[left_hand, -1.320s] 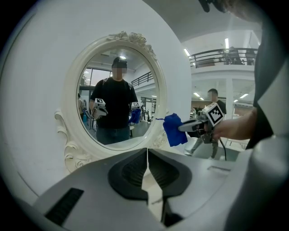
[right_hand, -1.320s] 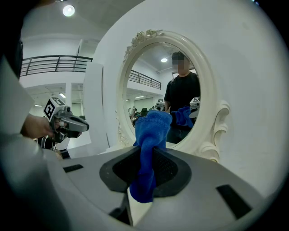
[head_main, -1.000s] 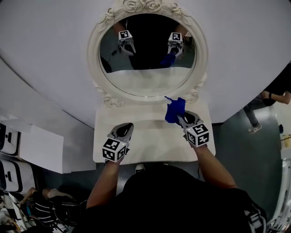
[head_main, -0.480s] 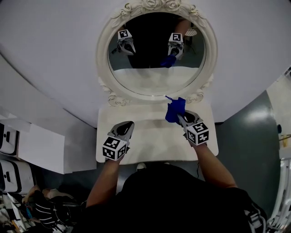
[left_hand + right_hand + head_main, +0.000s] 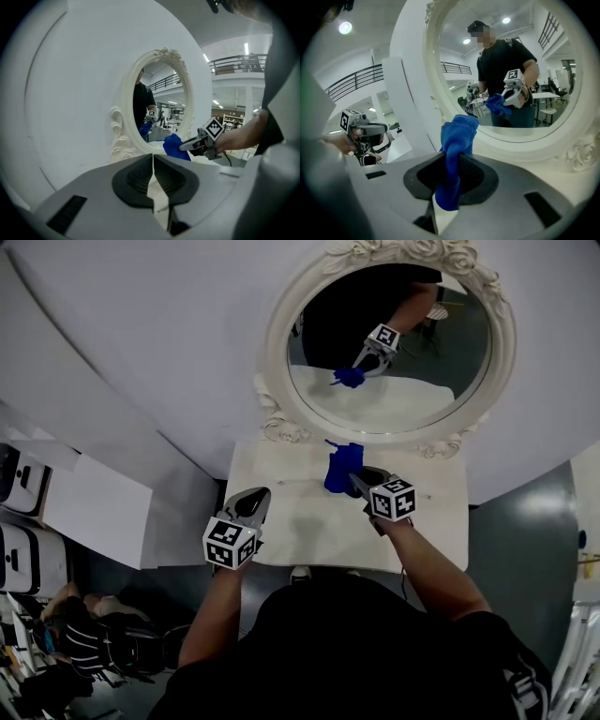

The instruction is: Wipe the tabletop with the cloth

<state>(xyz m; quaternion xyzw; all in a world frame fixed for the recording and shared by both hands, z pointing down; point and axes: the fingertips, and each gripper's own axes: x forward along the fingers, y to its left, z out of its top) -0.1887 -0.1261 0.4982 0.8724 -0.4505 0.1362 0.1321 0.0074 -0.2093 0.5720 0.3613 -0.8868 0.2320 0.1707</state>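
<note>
Cloth, seemingly soft, light and limp, so best pinched at a bunched fold, sits clamped in the right gripper over the tabletop near the mirror; left gripper jaws together, empty

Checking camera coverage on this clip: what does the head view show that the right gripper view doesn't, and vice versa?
Only the head view shows the whole tabletop edge to edge and the floor beside it. Only the right gripper view shows, close up, the right gripper's jaws clamped on the blue cloth. Both show the cloth, the oval mirror and the left gripper.
</note>
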